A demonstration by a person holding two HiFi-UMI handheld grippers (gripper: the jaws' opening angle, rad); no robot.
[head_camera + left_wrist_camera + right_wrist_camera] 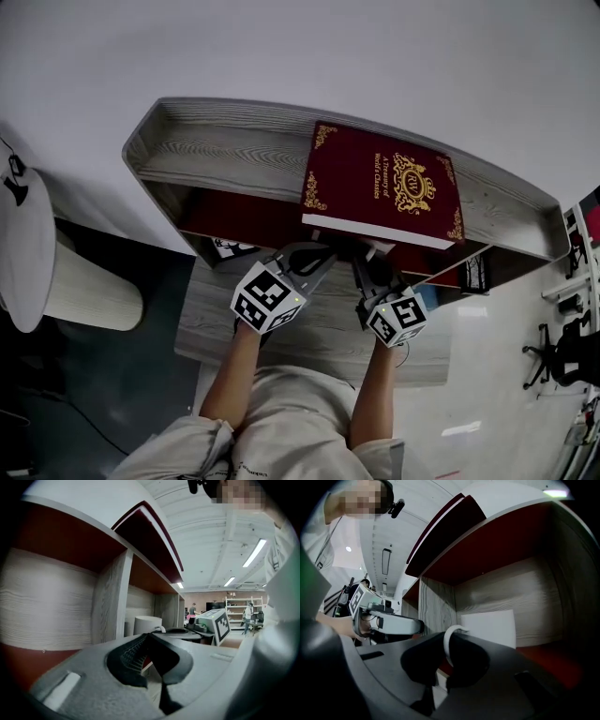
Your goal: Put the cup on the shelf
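A white cup (487,627) stands inside the shelf's compartment, against its wooden back wall. My right gripper (451,638) is shut on the cup's curved white handle (448,648). In the left gripper view the same cup (146,623) shows beyond the divider, with the right gripper (187,632) at it. My left gripper (149,637) is shut with nothing between its jaws, and it points into the neighbouring compartment. From the head view both grippers, left (309,261) and right (370,272), reach under the shelf's top (234,150), which hides the cup.
A large dark red book (380,187) lies on the shelf's top and overhangs its front edge. An upright wooden divider (112,597) separates the compartments. A round white table (23,244) stands at the left, a black chair (562,352) at the right.
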